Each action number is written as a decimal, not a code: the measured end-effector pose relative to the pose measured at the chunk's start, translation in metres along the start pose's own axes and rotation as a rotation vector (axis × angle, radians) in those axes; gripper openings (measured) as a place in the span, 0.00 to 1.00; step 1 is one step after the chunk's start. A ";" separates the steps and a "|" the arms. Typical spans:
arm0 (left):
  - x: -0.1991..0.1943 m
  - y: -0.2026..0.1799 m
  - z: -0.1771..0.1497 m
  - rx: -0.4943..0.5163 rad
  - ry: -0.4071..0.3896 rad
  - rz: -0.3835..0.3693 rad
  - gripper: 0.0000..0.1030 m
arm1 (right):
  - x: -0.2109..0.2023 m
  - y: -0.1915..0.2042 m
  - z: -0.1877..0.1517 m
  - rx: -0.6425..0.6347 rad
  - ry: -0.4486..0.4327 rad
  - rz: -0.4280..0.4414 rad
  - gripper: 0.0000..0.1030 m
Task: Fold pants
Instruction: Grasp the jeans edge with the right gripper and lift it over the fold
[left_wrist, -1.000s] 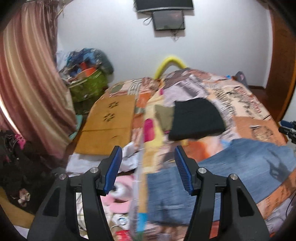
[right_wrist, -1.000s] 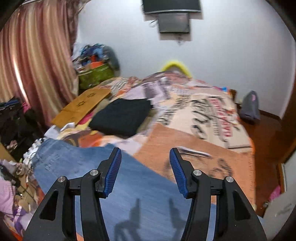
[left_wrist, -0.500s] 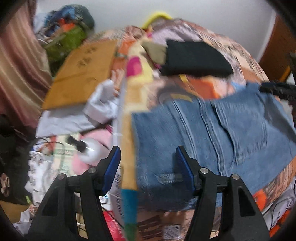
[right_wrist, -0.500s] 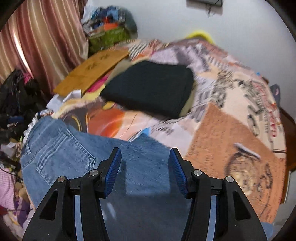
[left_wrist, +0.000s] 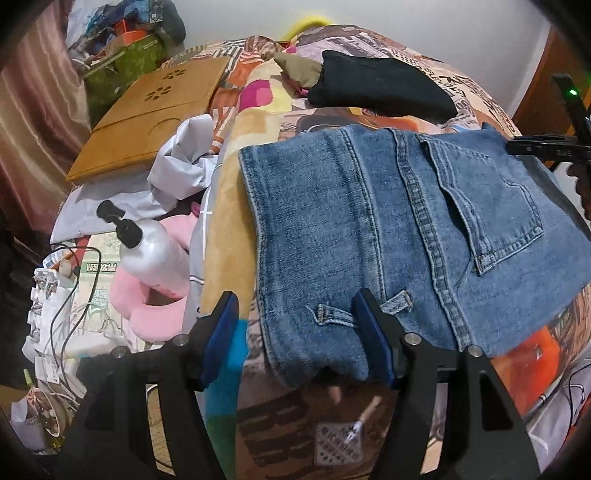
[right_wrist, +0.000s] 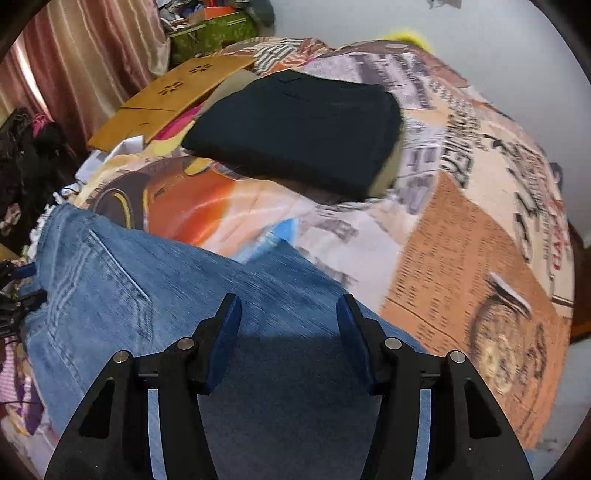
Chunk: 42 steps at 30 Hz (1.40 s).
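The left gripper (left_wrist: 295, 332) points steeply down with its blue-padded jaws apart; they have just been opening wider. The waistband corner of the blue jeans (left_wrist: 388, 229) lies between them, under the right-hand pad, but neither pad presses on the cloth. Ahead of this tool the jeans lie flat, back pocket up, across a patchwork-printed bedcover (left_wrist: 258, 122). Beyond them sits a folded black garment (left_wrist: 380, 88) with a khaki one (left_wrist: 299, 68) just beside it.

To the left of the left gripper, off the bed's edge, a silver pump bottle (left_wrist: 151, 254) rests on a pink cushion (left_wrist: 147, 306), among cables and crumpled white plastic (left_wrist: 184, 162). Further out lies a wooden lap tray (left_wrist: 155, 114) with flower cut-outs, then a green box (left_wrist: 129, 62) heaped with clutter and a striped curtain (left_wrist: 33, 110) against a white wall.

The right gripper (right_wrist: 288, 336) is likewise unclenched, its jaws parted above the denim with nothing gripped; it shows at the right edge of the left camera's view as a black bar with a green light. Past it the bedcover carries newspaper-style print and an orange panel with a round emblem, though motion blur makes that lettering hard to read. Near the left gripper's base, large dark letters on the cover appear to read "BR", the rest hidden.
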<state>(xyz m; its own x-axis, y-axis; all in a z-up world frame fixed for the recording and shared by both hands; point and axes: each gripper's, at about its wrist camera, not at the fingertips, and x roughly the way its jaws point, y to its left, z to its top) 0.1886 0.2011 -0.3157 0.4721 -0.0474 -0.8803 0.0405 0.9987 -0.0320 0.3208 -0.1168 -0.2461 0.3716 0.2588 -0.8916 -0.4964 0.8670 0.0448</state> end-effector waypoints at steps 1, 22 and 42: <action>-0.004 -0.001 0.001 -0.003 0.003 0.006 0.64 | -0.003 -0.004 -0.003 0.010 -0.006 -0.005 0.48; -0.081 -0.133 0.093 -0.018 -0.217 -0.106 0.63 | -0.175 -0.126 -0.207 0.455 -0.292 -0.283 0.65; 0.001 -0.404 0.100 0.340 -0.021 -0.174 0.63 | -0.146 -0.263 -0.377 1.026 -0.301 -0.219 0.65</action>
<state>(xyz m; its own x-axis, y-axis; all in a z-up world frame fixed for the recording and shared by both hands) 0.2605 -0.2047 -0.2569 0.4497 -0.2197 -0.8657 0.4101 0.9118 -0.0183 0.1017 -0.5434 -0.2970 0.6180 0.0286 -0.7856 0.4426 0.8132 0.3778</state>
